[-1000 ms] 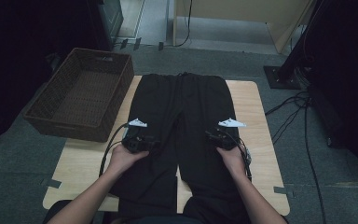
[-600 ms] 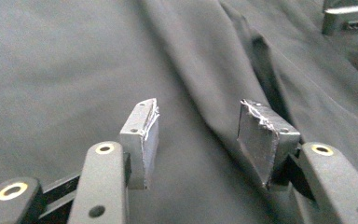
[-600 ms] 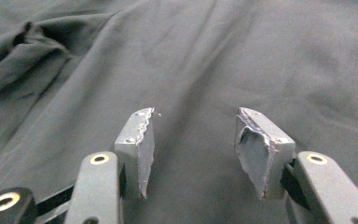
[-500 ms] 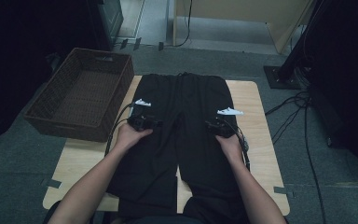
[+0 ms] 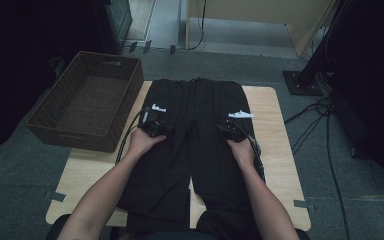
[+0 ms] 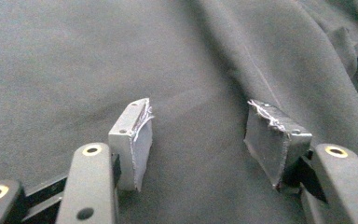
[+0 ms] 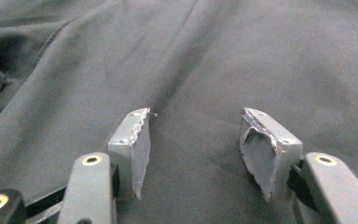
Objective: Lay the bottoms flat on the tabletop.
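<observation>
Trousers (image 5: 195,135) lay flat along the table (image 5: 275,165), waistband toward the far edge and legs toward the near edge, with left gripper (image 5: 156,122) and right gripper (image 5: 231,126), jaws wide and empty, resting one on each leg, equally near.

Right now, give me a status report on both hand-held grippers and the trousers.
Left hand-held gripper open over left leg. Right hand-held gripper open over right leg. Black trousers flat on the table. Nothing in the way.

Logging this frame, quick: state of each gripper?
Left gripper: open, empty, over the black trousers.
Right gripper: open, empty, over the same trousers.
</observation>
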`<state>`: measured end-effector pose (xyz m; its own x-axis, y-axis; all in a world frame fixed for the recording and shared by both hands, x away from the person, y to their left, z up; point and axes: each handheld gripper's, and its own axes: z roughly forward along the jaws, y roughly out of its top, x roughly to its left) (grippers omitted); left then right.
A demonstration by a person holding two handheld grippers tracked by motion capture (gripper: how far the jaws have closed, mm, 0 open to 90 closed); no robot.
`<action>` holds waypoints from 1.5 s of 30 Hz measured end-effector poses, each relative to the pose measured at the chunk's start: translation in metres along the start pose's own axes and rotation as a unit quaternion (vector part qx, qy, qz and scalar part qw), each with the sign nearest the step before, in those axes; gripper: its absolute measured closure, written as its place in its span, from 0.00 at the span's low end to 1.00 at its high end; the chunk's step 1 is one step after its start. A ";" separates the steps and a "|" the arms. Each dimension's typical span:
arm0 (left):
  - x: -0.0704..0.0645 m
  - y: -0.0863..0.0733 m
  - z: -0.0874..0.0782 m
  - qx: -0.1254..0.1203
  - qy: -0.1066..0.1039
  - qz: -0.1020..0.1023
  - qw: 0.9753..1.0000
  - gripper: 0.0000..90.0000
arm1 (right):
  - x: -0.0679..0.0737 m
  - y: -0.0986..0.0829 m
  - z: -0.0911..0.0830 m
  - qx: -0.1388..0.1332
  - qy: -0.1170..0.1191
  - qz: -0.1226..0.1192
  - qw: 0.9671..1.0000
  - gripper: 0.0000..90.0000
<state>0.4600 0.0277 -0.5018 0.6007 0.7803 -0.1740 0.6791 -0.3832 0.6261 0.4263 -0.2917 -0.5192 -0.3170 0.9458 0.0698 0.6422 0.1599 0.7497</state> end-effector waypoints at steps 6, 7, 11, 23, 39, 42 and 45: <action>-0.006 -0.003 0.002 -0.006 0.024 0.028 0.999 0.47 | 0.004 -0.002 0.001 -0.007 -0.014 -0.016 1.000 0.48; -0.007 -0.004 0.003 -0.013 0.030 0.033 0.999 0.48 | 0.004 -0.003 0.001 -0.008 -0.014 -0.014 1.000 0.48; -0.009 -0.009 0.003 -0.024 0.046 0.048 0.997 0.53 | 0.004 -0.003 0.001 -0.008 -0.015 -0.015 1.000 0.50; -0.016 -0.017 0.002 -0.045 0.048 0.055 0.996 0.99 | 0.003 -0.006 -0.003 -0.015 -0.020 -0.017 1.000 0.94; -0.022 -0.039 -0.019 -0.020 -0.021 -0.003 1.000 1.00 | -0.006 -0.033 -0.039 0.002 -0.003 0.020 1.000 1.00; -0.033 -0.049 -0.026 -0.014 -0.033 -0.004 0.999 1.00 | -0.004 -0.042 -0.051 0.006 -0.003 0.013 1.000 1.00; -0.044 -0.059 -0.036 -0.007 -0.051 -0.008 0.999 1.00 | -0.001 -0.052 -0.062 0.012 0.002 0.012 1.000 1.00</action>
<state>0.3782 0.0342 -0.5040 0.6298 0.7321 -0.2595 0.6838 -0.3640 0.6324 0.3498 -0.3181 -0.5167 -0.3042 0.9483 0.0910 0.6664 0.1435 0.7317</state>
